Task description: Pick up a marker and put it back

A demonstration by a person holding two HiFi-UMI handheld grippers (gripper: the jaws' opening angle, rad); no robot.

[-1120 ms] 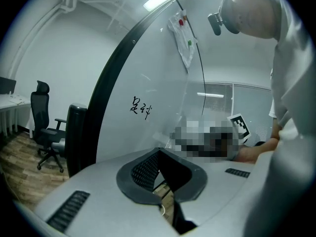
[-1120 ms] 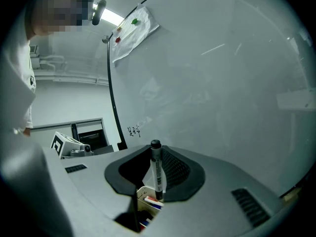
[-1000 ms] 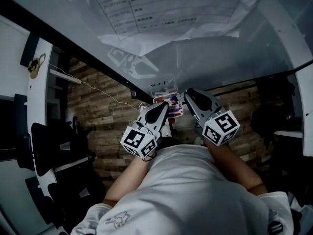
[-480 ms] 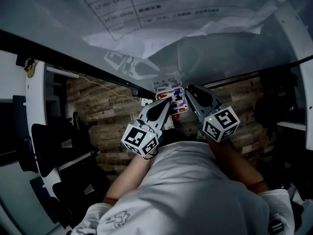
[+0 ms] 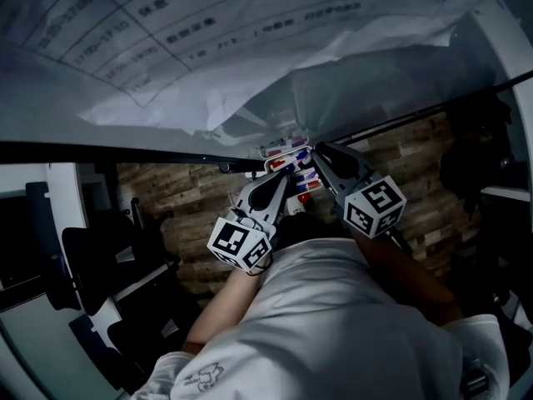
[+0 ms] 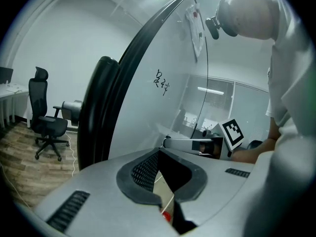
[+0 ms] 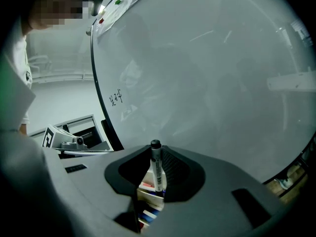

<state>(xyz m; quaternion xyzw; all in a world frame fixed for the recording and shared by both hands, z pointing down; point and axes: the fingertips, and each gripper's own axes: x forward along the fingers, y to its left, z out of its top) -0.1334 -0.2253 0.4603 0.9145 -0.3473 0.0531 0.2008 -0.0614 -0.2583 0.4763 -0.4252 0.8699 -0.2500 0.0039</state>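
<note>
A black marker (image 7: 157,169) stands upright between the jaws of my right gripper (image 7: 156,154), which is shut on it. In the head view the right gripper (image 5: 319,151) points at the small marker tray (image 5: 287,150) fixed to the whiteboard, where several coloured markers (image 5: 301,173) lie. The tray's markers (image 7: 148,212) also show below the jaws in the right gripper view. My left gripper (image 5: 281,182) hovers just left of the tray with its jaws closed together and nothing held. A red marker cap (image 6: 166,216) shows under the left jaws.
The whiteboard (image 7: 207,58) fills the space ahead, with a printed paper sheet (image 5: 208,48) stuck on it and some handwriting (image 6: 162,81). An office chair (image 6: 47,117) stands on the wooden floor (image 5: 191,198) to the left. The person's white shirt (image 5: 333,323) fills the lower head view.
The head view has tilted up, so the sheet looms larger. Both grippers stay at the tray, with the right one still on the marker.
</note>
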